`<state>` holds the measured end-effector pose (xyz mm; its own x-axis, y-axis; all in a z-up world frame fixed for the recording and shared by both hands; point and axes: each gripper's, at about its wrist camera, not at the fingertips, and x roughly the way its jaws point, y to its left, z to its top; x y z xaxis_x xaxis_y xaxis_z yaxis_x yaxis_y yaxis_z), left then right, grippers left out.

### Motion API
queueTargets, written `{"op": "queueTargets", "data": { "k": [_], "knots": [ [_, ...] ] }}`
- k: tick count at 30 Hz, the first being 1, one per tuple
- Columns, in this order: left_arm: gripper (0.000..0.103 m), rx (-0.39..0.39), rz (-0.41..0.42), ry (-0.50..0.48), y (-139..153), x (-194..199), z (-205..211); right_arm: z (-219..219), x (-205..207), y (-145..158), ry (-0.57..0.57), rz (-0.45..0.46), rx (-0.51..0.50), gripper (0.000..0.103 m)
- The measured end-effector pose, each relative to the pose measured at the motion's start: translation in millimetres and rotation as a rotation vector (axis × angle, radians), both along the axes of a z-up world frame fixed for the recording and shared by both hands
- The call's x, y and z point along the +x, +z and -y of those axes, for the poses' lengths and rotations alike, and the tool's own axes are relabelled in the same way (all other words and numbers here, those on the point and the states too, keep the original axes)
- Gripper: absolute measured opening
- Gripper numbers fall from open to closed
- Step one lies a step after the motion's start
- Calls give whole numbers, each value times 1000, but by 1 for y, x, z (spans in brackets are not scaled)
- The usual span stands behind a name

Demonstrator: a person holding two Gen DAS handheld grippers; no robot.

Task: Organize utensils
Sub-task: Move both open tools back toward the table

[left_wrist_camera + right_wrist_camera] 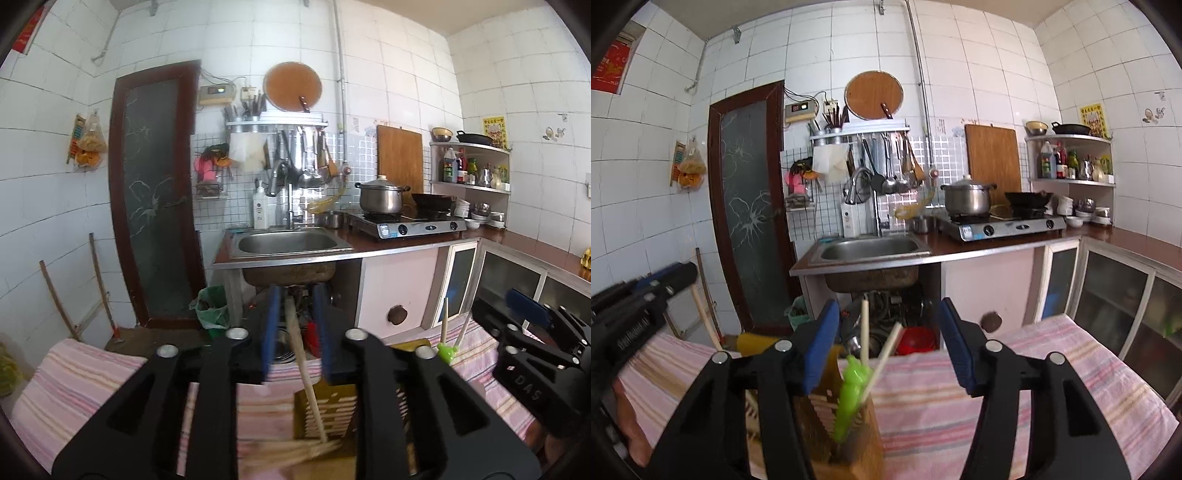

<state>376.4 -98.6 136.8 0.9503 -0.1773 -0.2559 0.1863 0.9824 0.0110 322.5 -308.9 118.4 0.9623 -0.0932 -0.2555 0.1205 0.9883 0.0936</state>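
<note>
Black linkage arms fill the foreground of both wrist views in a tiled home kitchen. Between the blue pads of the left gripper (pixel 293 332) runs a pale wooden chopstick (pixel 301 350), slanting down toward a wooden utensil holder (pixel 325 413) that stands on a pink striped cloth (pixel 74 380). The pads stand slightly apart with a gap on each side of the stick, so it does not look clamped. Blurred pale sticks (pixel 291 452) lie across the cloth at the holder's foot; their number cannot be told.

From the other hand's camera, the right gripper (pixel 888 343) has its jaws wide apart, nothing pressed between them. Just below and between its fingers, the same holder (pixel 846 435) contains a bright green utensil (pixel 849 398) and two thin pale chopsticks (pixel 865 332) that lean away from each other, their tips rising above the rim. The left gripper shows at that view's left edge with its stick angled downward.

Behind the cloth-covered surface, a steel sink (pixel 288 242) sits in a dark countertop, a lidded steel pot (pixel 380 197) rests on a gas stove (pixel 406 225), ladles hang from a wall rack (pixel 277 123), and a corner shelf (pixel 471 184) carries bottles.
</note>
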Motion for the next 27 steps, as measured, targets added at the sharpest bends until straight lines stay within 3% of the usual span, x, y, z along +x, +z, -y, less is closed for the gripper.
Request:
{"op": "queueTargets", "data": {
  "k": [2,10,17,22,27],
  "knots": [
    [57,4,-8,18,7,-12,-13,1,-16,3,-3,-17,-2,60],
    [89,23,-99,82,4,-79,-68,-11,-95,0,37,-115,-9,68],
    [95,47,-200,126,-40,-145,-109,-35,-160,-33,68,-197,8,73],
    [95,17,-272,139,-78,-173,-126,-51,-176,-69,67,-286,48,73],
    [97,58,-322,149,-118,-182,-125,-72,-174,-109,67,-373,38,73]
  ]
}}
